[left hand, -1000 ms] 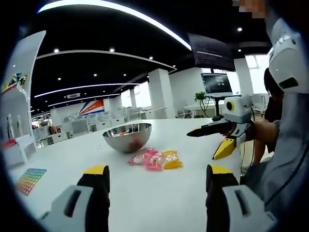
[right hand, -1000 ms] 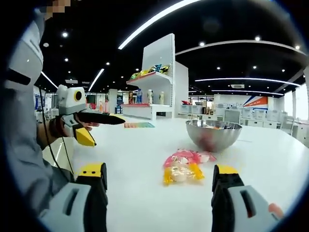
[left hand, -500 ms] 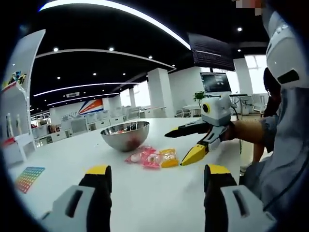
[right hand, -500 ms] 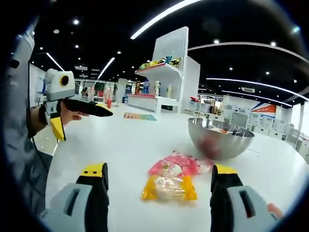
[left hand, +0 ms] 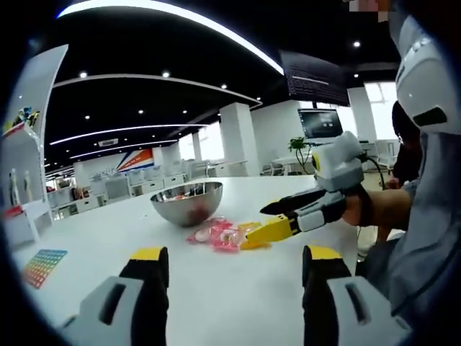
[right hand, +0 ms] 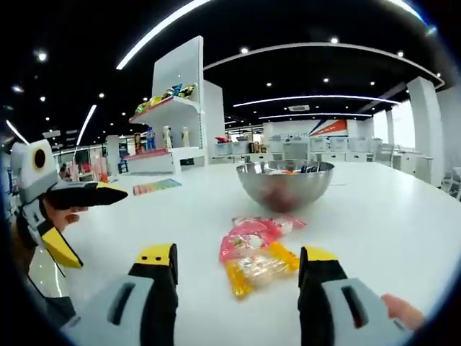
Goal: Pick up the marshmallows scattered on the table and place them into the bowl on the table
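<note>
A: Marshmallows first: where do they lie?

B: Several wrapped marshmallows sit bunched on the white table [right hand: 403,216]. In the right gripper view a yellow-wrapped marshmallow [right hand: 258,268] lies just above that view's own jaws, and the pink-wrapped marshmallows [right hand: 251,234] touch it at its 12 o'clock side. In the left gripper view the same cluster shows as pink packets with the yellow one at their 3 o'clock edge.

A: And the bowl?

B: The steel bowl [right hand: 285,184] stands upright on the table at 12 o'clock of the cluster in the right gripper view, near it but apart. Something reddish shows in or on the bowl; I cannot tell what. In the left gripper view the bowl sits at 10 o'clock of the packets.

A: How do the grippers stand?

B: The right gripper [right hand: 238,270] has its 2 yellow-tipped jaws spread wide, 1 on each side of the yellow packet, holding nothing. From the left gripper view it reaches in from 3 o'clock, a hand [left hand: 360,209] gripping it, its jaws parted and the lower yellow tip touching or just beside the yellow packet.

A: And the other?

B: The left gripper [left hand: 227,270] also has its jaws well apart and empty, back from the cluster. In the right gripper view it hangs at 9 o'clock, well apart from the packets.

A: Anything else?

B: A coloured grid card [left hand: 45,267] lies on the table at 9 o'clock in the left gripper view.
</note>
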Action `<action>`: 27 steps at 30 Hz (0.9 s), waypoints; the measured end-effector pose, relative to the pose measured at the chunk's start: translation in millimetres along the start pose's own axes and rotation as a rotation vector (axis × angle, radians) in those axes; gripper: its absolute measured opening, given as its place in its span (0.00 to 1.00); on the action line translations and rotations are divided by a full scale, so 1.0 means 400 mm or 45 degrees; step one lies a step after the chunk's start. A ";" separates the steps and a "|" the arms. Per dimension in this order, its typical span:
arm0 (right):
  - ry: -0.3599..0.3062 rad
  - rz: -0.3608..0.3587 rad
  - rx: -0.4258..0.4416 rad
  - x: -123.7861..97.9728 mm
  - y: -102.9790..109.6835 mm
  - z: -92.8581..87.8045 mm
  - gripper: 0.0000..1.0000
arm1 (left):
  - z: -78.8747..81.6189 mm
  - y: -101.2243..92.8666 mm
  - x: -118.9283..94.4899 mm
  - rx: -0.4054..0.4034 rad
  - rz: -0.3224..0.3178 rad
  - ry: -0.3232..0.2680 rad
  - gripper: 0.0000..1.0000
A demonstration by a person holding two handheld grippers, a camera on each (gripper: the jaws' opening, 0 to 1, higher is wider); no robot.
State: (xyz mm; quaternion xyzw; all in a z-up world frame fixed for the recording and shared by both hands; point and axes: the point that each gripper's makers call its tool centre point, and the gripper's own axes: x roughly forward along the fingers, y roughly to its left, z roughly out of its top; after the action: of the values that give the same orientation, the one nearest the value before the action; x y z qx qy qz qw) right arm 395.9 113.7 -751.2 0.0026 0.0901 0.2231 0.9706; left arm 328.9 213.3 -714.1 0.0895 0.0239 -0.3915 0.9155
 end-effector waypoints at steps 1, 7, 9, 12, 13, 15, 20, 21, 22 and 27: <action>0.012 0.000 0.008 -0.003 0.002 -0.006 0.60 | -0.002 -0.003 -0.002 0.000 -0.005 -0.002 0.74; 0.101 0.025 0.143 0.012 -0.005 -0.043 0.56 | -0.010 -0.006 -0.009 -0.008 -0.013 -0.006 0.73; 0.100 0.017 0.165 0.017 -0.011 -0.042 0.56 | -0.011 -0.004 -0.011 -0.010 -0.013 -0.009 0.73; 0.080 -0.022 0.146 0.030 -0.029 -0.034 0.55 | -0.011 -0.002 -0.015 -0.012 -0.014 -0.014 0.72; 0.079 -0.029 0.133 0.036 -0.032 -0.033 0.54 | -0.011 -0.003 -0.016 -0.015 -0.016 -0.016 0.72; 0.087 -0.038 0.120 0.047 -0.036 -0.034 0.50 | -0.013 -0.003 -0.018 -0.018 -0.015 -0.016 0.72; 0.126 -0.054 0.070 0.069 -0.036 -0.051 0.50 | -0.021 -0.003 -0.020 -0.017 -0.016 -0.006 0.70; 0.130 -0.055 0.037 0.073 -0.037 -0.054 0.50 | -0.023 -0.002 -0.020 -0.016 -0.014 -0.002 0.70; 0.130 -0.047 0.015 0.075 -0.036 -0.055 0.48 | -0.024 -0.002 -0.020 -0.016 -0.014 0.001 0.70; 0.110 -0.057 -0.013 0.069 -0.056 -0.047 0.45 | -0.023 -0.006 -0.019 -0.025 -0.023 -0.001 0.69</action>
State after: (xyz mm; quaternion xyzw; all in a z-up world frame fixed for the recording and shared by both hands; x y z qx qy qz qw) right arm 426.6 104.6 -775.6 -0.0141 0.1310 0.2016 0.9706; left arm 322.1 218.7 -722.4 0.0803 0.0280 -0.3994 0.9128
